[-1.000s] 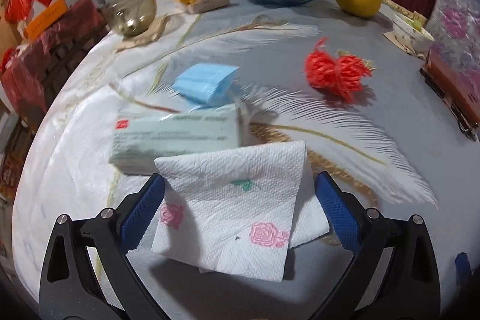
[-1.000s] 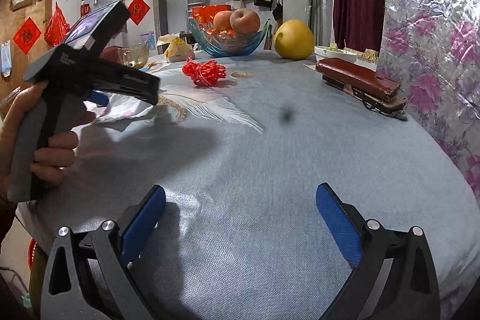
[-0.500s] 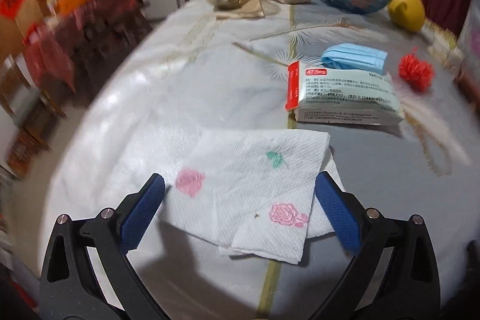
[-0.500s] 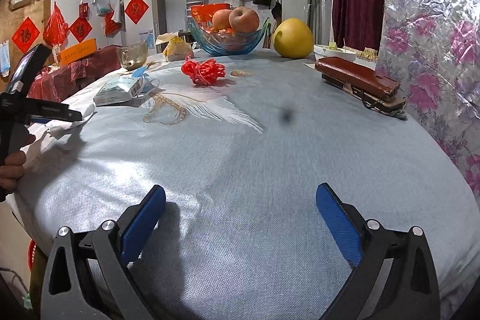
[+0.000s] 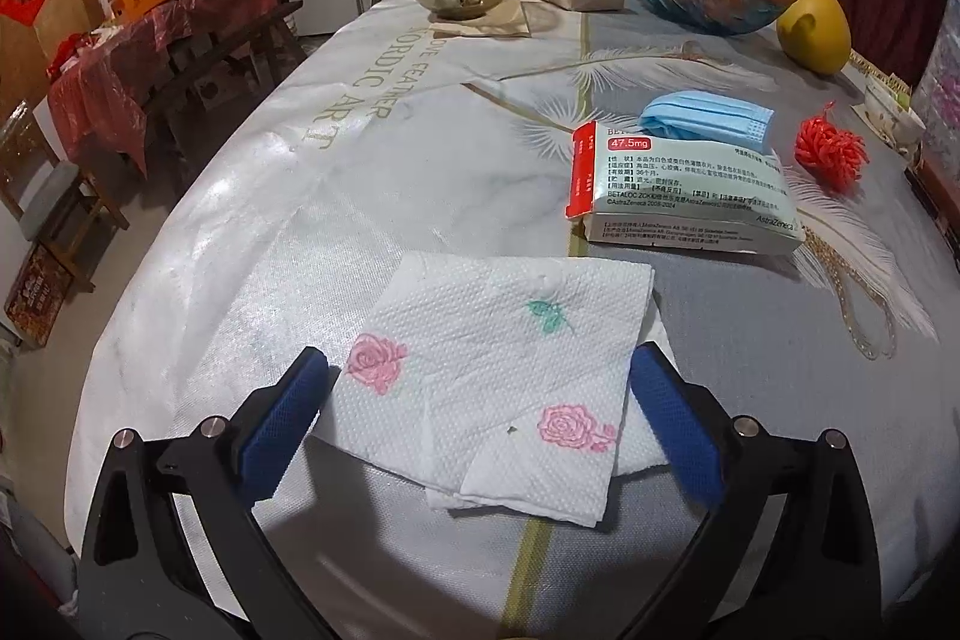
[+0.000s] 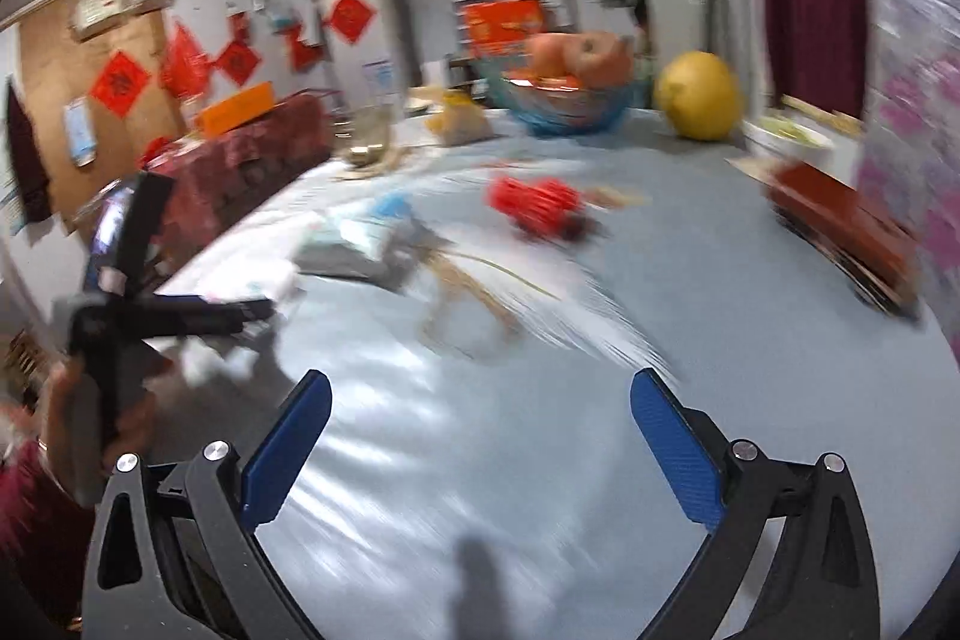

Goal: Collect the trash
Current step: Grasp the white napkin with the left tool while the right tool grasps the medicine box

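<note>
1. While the left gripper [image 5: 480, 424] stands spread wide, the napkin [image 5: 492, 388] lies flat on the table [image 5: 336, 196] between its pads, ungrasped.
2. Step judged: first pickup. Next: lower, pinch a napkin edge.
3. Right gripper [image 6: 480, 448]: released, empty, view blurred.

The left gripper [image 5: 480, 415] has swung left around the napkin [image 5: 489, 388]; the right gripper [image 6: 480, 436] now moves.

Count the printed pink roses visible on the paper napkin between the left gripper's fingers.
2. One rose sits on the napkin's left side near the left finger; the other is on the folded flap near the right finger. Folded layers may hide more.
</note>
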A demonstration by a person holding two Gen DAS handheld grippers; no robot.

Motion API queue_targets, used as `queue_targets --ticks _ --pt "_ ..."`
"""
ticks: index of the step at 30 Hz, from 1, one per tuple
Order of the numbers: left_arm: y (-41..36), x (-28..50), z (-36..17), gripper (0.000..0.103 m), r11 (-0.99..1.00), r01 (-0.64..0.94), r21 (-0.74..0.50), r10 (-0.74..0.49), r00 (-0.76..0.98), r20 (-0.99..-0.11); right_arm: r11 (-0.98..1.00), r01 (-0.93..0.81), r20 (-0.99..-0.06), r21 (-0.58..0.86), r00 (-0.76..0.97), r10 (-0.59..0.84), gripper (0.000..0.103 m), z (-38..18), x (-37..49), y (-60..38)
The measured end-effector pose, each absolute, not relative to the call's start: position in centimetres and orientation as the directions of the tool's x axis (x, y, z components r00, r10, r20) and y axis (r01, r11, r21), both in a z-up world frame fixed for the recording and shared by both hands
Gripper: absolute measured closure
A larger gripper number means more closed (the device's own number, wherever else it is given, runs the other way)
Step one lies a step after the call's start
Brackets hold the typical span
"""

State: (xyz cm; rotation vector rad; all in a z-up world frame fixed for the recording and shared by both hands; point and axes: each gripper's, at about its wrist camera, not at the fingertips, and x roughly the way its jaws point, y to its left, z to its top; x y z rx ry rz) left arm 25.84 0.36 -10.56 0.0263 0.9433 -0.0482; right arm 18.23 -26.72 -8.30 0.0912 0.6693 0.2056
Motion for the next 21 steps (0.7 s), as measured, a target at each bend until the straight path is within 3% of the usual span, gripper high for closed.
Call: queue_targets --ticks 6,11,21 --pt "0.4 25.7 -10.5 0.007 0.999 0.053 0.000 -0.032 0.587 -0.809 0.947 -0.298 -0.644 0.121 0.703 0.303 0.006 -8.0 23.5 -21.4" --pt "0.4 25.7 -10.6 0.007 0.999 0.054 -0.003 -0.034 0.587 -0.809 0.938 -0.323 -0.667 0.126 0.672 0.321 0.027 -8.2 27.6 -19.3" --pt "0.5 25.7 -10.4 0.007 0.998 0.059 -0.022 -0.053 0.593 -0.803 0.900 -0.318 -0.716 0.300 0.548 0.432 0.041 -10.7 34.2 -18.4"
